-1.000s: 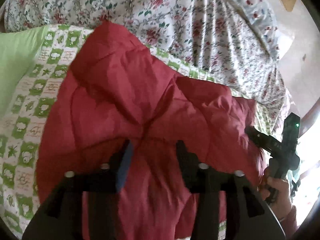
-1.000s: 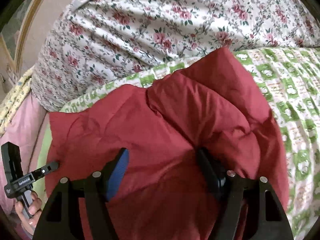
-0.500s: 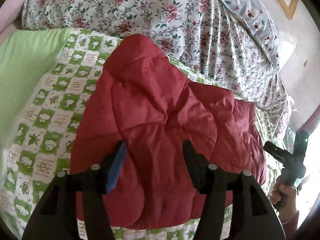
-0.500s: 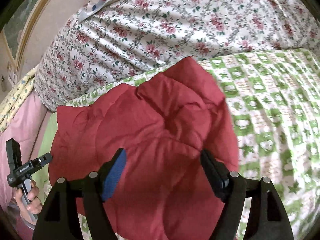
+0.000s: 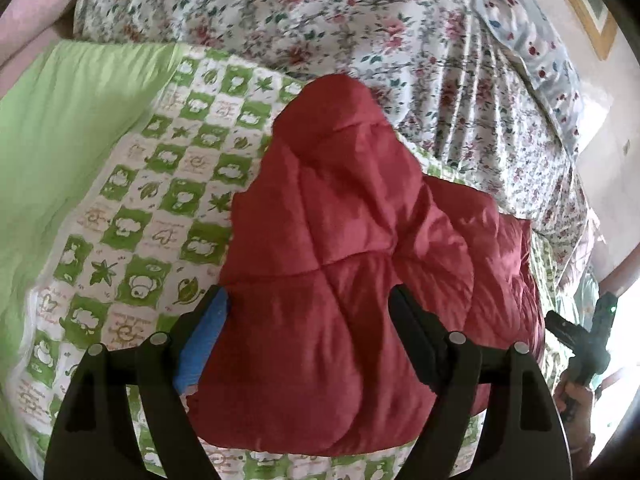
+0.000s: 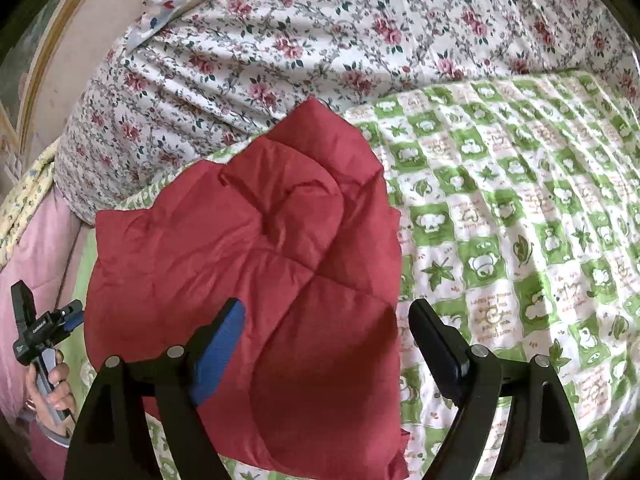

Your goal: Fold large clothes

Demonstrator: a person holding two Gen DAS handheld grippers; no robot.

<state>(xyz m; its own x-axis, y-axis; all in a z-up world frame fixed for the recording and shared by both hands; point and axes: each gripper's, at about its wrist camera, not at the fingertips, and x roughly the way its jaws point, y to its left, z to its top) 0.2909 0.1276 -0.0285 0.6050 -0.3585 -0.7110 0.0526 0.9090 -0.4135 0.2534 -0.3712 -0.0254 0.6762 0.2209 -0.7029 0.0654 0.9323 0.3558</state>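
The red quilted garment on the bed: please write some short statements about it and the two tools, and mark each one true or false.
1. The red quilted garment lies on a green and white checked cover. True.
2. The left tool is clamped shut on the garment. False: its jaws stand open and have just been opening; the pads do not press on the fabric.
3. The right tool is open. True; its jaws have just been opening as well.
4. The garment is spread out flat with both sleeves showing. False: it is a puffy, folded bundle, and no sleeve shows.
5. A floral bedding lies behind the garment. True.
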